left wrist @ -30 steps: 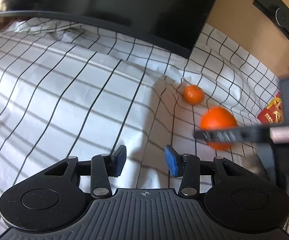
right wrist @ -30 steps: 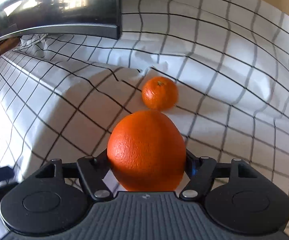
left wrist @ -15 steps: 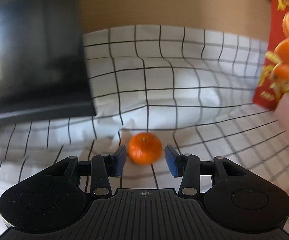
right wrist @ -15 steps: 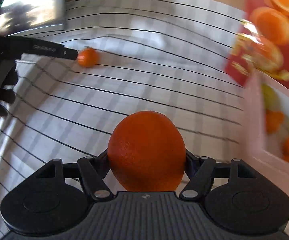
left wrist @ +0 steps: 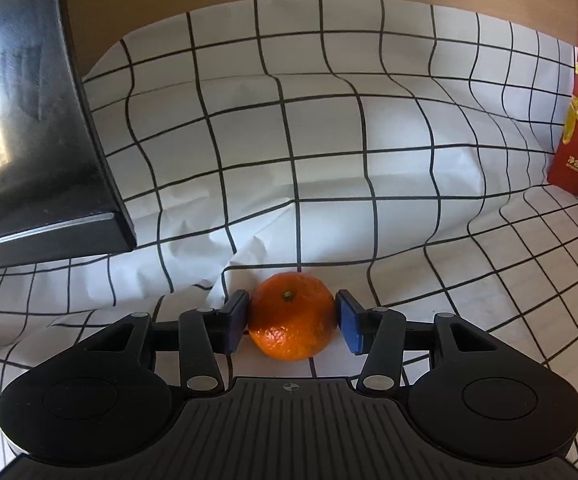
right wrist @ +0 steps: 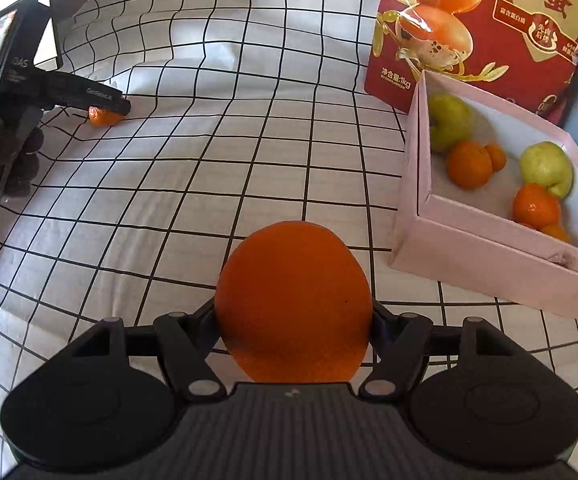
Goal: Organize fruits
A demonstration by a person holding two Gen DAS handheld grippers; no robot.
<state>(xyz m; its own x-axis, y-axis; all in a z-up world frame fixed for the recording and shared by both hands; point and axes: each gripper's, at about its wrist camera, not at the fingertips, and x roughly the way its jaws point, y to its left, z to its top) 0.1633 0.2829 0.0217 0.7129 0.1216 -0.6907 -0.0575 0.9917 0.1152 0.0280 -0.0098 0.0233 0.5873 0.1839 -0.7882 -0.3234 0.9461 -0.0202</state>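
- Down at 6 o'clock in the right wrist view, a large orange (right wrist: 293, 300) sits clamped between the fingers of the right gripper (right wrist: 293, 322), which press against its two sides; it is lifted above the checked cloth (right wrist: 217, 168).
- At 3 o'clock from that orange stands a pale pink box (right wrist: 481, 256), open at the top, resting on the cloth.
- Inside the box lie two green apples (right wrist: 449, 120) and several small oranges (right wrist: 469, 164), some touching one another.
- Behind the box, at 1 o'clock, a red package (right wrist: 529, 20) printed with fruit pictures stands upright against its far wall.
- In the left wrist view, a small mandarin (left wrist: 291, 316) rests on the cloth at the centre, stem end facing up.
- It lies between the blue pads (left wrist: 349, 326) of the left gripper (left wrist: 291, 320); the fingers sit narrow, right at its sides, but whether they actually press it I cannot tell.
- At 10 o'clock from the mandarin a dark monitor (left wrist: 29, 120) stands on the cloth, catching a bright reflection.
- From the right wrist view, the same mandarin shows far off at 10 o'clock, partly hidden under the left gripper's fingertip.
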